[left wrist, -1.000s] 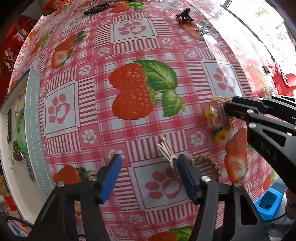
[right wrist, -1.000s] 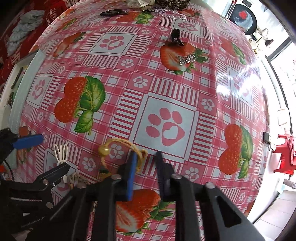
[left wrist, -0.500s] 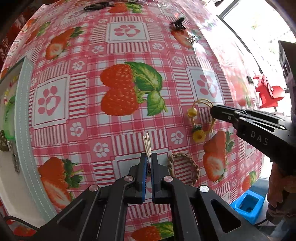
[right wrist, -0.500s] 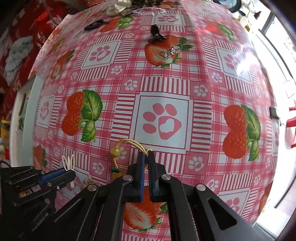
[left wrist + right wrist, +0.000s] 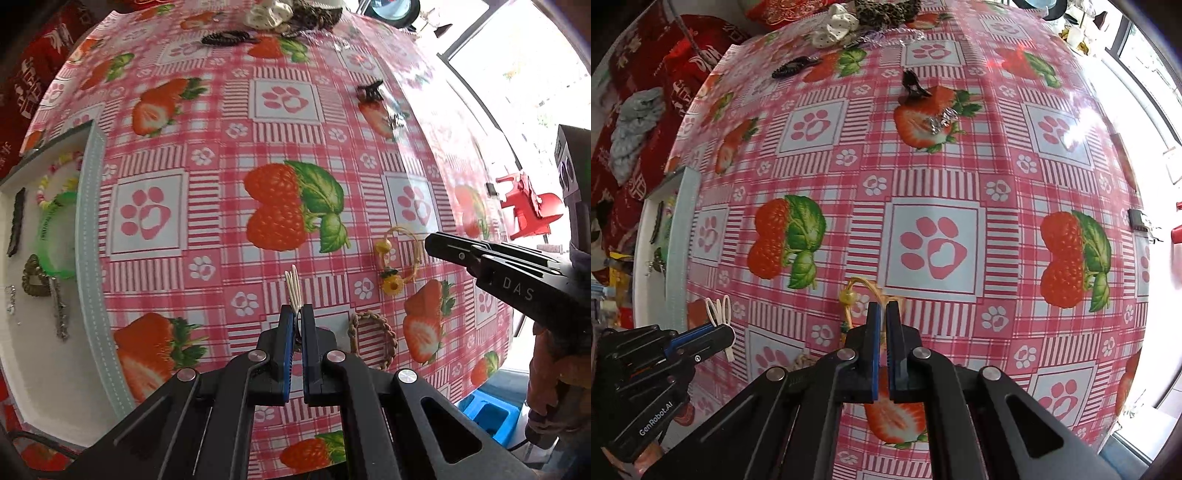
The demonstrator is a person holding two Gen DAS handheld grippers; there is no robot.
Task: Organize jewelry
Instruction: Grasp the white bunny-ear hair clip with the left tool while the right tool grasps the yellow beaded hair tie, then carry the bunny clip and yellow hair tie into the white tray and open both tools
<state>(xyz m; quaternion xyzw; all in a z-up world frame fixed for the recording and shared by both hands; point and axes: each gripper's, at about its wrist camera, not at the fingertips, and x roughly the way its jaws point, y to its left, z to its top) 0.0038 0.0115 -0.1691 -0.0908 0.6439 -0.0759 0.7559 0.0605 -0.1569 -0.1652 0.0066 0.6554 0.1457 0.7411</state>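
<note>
My left gripper [image 5: 296,312] is shut on a cream looped hair tie [image 5: 293,288], which also shows in the right wrist view [image 5: 718,312] with its loops sticking out past the fingertips. My right gripper [image 5: 882,310] is shut on a yellow cord bracelet with beads [image 5: 855,295]; in the left wrist view the bracelet [image 5: 397,258] hangs from the right gripper [image 5: 430,243]. A white jewelry tray [image 5: 88,236] with a grey stitched rim lies at the left and holds several pieces.
A brown braided bracelet [image 5: 373,339] lies on the strawberry tablecloth just right of my left gripper. A black claw clip [image 5: 914,86], a silver chain [image 5: 940,122] and a black hair clip [image 5: 794,66] lie farther back. Scrunchies [image 5: 834,22] sit at the far edge.
Both grippers closed from open: the left on the cream hair tie, the right on the yellow bracelet. Both views have since pulled back and up from the table.
</note>
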